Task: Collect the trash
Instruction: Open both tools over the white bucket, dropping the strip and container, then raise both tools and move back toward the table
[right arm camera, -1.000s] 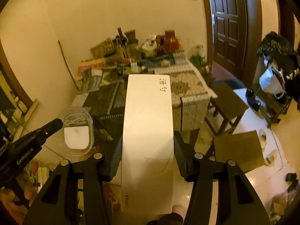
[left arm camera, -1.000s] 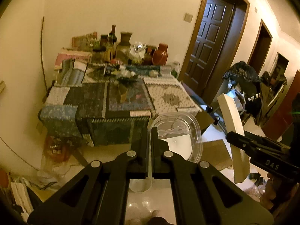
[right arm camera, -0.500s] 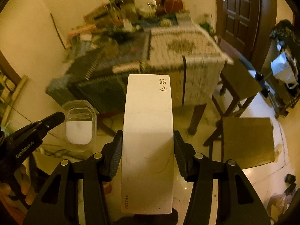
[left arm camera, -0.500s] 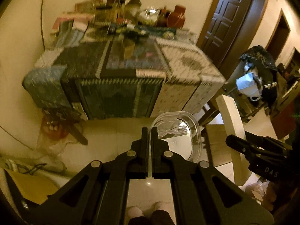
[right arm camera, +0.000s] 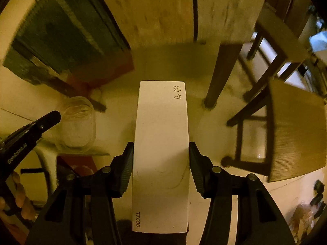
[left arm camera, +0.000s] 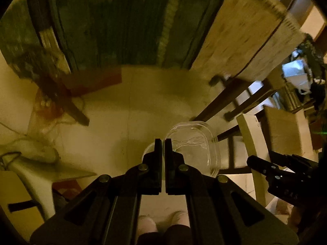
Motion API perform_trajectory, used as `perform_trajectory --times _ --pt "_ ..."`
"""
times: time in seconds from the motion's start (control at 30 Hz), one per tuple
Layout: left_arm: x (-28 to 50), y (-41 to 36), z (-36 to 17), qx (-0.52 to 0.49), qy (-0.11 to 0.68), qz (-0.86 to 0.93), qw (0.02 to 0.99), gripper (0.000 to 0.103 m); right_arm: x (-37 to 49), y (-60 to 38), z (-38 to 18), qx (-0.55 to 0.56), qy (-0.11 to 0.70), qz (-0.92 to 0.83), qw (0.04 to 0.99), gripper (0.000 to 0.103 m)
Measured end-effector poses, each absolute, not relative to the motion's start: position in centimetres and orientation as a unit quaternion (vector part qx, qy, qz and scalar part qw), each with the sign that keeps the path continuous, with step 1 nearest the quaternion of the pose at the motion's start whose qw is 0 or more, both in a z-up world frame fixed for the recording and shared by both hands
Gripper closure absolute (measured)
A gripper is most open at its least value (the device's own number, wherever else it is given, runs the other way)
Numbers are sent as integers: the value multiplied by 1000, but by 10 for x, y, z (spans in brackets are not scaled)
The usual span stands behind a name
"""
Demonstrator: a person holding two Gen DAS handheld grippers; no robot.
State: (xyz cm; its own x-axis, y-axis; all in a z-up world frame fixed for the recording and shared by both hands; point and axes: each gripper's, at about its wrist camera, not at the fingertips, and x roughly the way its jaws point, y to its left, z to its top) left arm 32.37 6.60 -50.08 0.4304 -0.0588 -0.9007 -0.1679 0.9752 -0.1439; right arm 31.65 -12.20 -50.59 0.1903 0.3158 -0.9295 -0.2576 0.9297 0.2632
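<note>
2 pieces of trash are being carried at once, both hanging above the pale floor [left arm camera: 126,106] in front of the cloth-draped table [left arm camera: 126,24]. The left gripper [left arm camera: 162,143] is clenched tight on the thin rim of a clear plastic container [left arm camera: 194,145], which is hanging off to one side of the fingers. The right gripper [right arm camera: 161,163] is grasping a flat white paper sleeve [right arm camera: 161,143] by its 2 long edges, jaws partway apart, the sleeve pointing out toward the table.

Risks, as I judge them:
- The container is being pinched at 1 edge only, so it is likely levering on that grip; a quick swing could be peeling it loose.
- The paper sleeve looks light and bendable; squeezing across its width may be bowing it, and it could be sliding out forward.
- A wooden stool [right arm camera: 294,126] and a table leg [right arm camera: 220,75] are standing close on the sleeve's side; the sleeve's long end could be catching on either.
- Dim light and blur are making any bin hard to find; I cannot tell where one is standing, so a drop could be missing.
</note>
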Motion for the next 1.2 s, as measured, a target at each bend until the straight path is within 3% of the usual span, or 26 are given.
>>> perform_trajectory --times 0.33,0.4,0.73,0.77,0.87,1.2 --pt "340 81 -588 -116 562 56 817 103 326 -83 -573 -1 636 227 737 51" --pt "342 81 -597 -118 564 56 815 103 330 -83 -583 -19 638 215 739 44" --pt "358 69 -613 -142 578 35 803 102 344 -103 -578 16 647 201 735 44" --pt "360 66 -613 -145 581 29 800 98 344 -103 -575 15 645 198 738 44" --pt "364 59 -615 -151 599 14 786 65 348 -107 -571 14 641 190 743 44" --pt "351 50 -567 -136 606 1 784 63 351 -121 -525 26 630 184 754 44"
